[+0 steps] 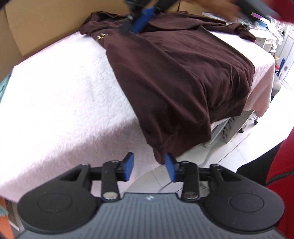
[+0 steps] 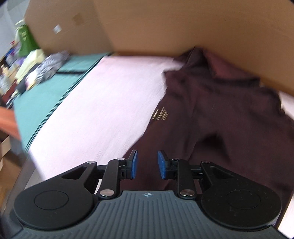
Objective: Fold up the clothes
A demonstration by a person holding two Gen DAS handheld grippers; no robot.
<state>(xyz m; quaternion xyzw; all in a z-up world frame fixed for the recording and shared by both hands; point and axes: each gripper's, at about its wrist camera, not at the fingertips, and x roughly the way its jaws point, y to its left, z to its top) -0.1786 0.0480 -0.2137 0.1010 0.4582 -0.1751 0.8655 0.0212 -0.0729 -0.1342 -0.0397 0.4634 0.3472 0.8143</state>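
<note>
Left claw (image 1: 149, 166): blue pads apart, nothing between them; it points steeply down at the near edge of the tabletop (image 1: 55, 95), which is covered in a pale pink fleecy cloth. The hem corner of the dark brown garment (image 1: 174, 77) hangs over that edge and ends just above the claw's right pad, at about 1 o'clock from the gap; contact between cloth and pad cannot be judged from this view. The garment lies spread from the tabletop's far side, at 12 o'clock, down to the near edge at about 5 o'clock, with a small gold emblem (image 1: 101, 36) near its upper left. Right claw (image 2: 147, 164): pads apart with a narrower gap, clamped on nothing, tilted down over the garment (image 2: 220, 114), whose fabric fills the view from 12 to 5 o'clock beneath and beyond the pads. The right wrist view is motion-blurred, so the pads appear to hover just above the cloth rather than press on it. In the left wrist view the right claw (image 1: 136, 25) shows at 12 o'clock, over the garment's far part, with the person's hand (image 1: 216, 9) blurred at 1 o'clock. Cardboard wall (image 2: 165, 27) stands behind the tabletop. Teal cloth (image 2: 46, 95) lies at 9 o'clock in the right view.
</note>
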